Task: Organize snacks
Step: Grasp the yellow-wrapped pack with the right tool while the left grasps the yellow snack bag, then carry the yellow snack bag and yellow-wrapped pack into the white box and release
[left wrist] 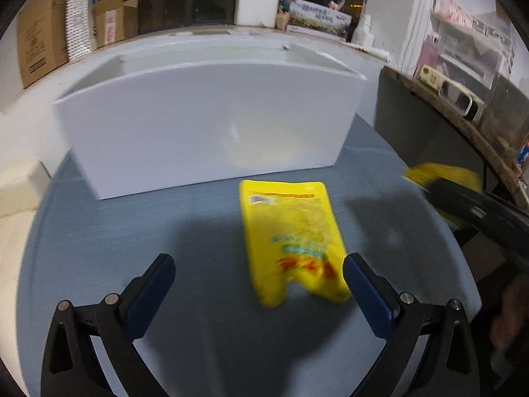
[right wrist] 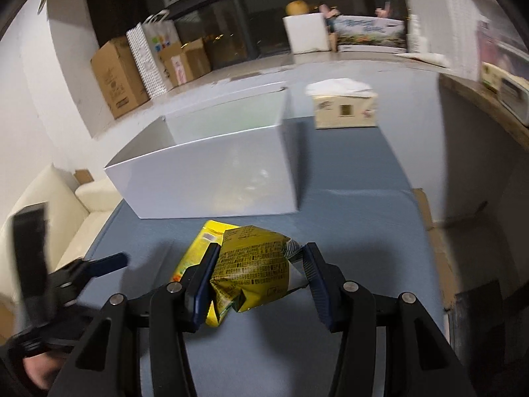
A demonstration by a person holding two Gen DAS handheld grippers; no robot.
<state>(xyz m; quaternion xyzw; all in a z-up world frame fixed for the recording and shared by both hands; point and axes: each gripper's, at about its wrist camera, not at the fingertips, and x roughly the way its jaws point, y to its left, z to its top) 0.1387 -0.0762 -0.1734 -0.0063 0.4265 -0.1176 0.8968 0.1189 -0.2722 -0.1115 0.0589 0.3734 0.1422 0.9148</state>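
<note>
A yellow snack bag lies flat on the blue table, in front of the white open-top box. My left gripper is open just behind that bag; its right finger is beside the bag's near corner. My right gripper is shut on a second yellow snack bag, held above the table. That bag shows at the right edge of the left wrist view. Under it lies the flat bag. The white box stands just beyond. The left gripper shows blurred at the left.
A beige tissue box stands on the table to the right of the white box. A dark panel borders the table's right side. A cream sofa sits to the left. Cardboard boxes line the far ledge.
</note>
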